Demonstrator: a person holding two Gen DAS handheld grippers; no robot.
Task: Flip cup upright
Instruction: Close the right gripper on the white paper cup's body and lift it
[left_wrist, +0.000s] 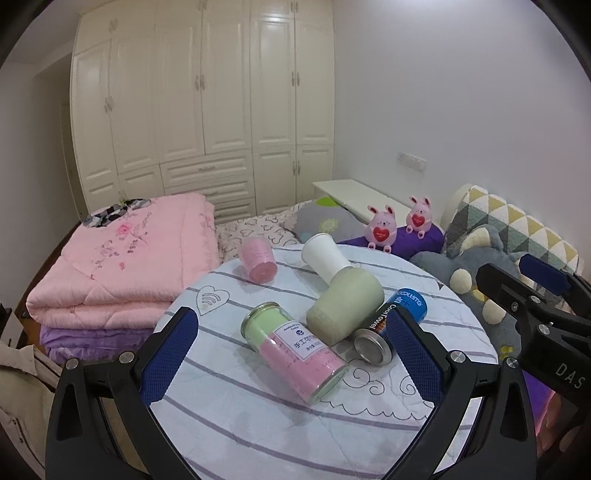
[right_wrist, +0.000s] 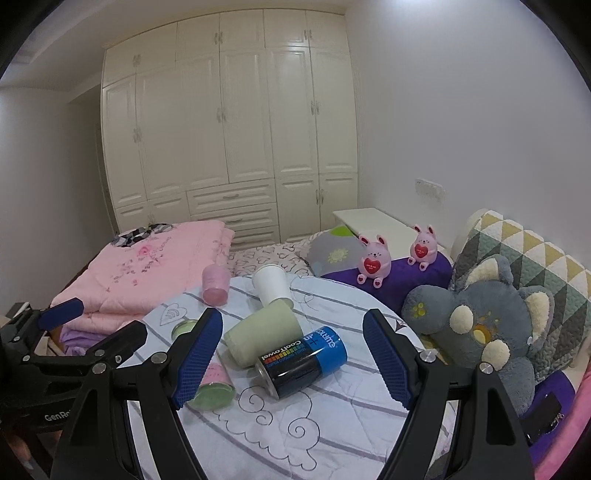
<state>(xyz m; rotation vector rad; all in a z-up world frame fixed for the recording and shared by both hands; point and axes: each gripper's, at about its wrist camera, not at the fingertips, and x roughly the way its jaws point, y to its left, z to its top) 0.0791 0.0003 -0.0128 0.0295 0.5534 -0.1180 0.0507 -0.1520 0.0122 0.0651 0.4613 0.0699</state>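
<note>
Several cups lie on their sides on a round striped table (left_wrist: 258, 424). A pale green cup (left_wrist: 343, 304) lies in the middle, also in the right wrist view (right_wrist: 262, 334). A white cup (left_wrist: 325, 260) (right_wrist: 272, 284) lies behind it, touching it. A small pink cup (left_wrist: 258, 259) (right_wrist: 215, 285) lies at the far left. A pink and green glass jar (left_wrist: 295, 349) (right_wrist: 210, 384) lies nearest. My left gripper (left_wrist: 295, 339) is open above the jar. My right gripper (right_wrist: 291, 347) is open above a blue and black can (right_wrist: 304, 360) (left_wrist: 391, 326).
A folded pink quilt (left_wrist: 122, 266) lies on the bed to the left. Two pink plush rabbits (left_wrist: 382, 229) sit on a purple cushion behind the table. A grey plush toy (right_wrist: 476, 332) and a patterned pillow (right_wrist: 532, 258) lie to the right. White wardrobes (left_wrist: 203, 110) stand at the back.
</note>
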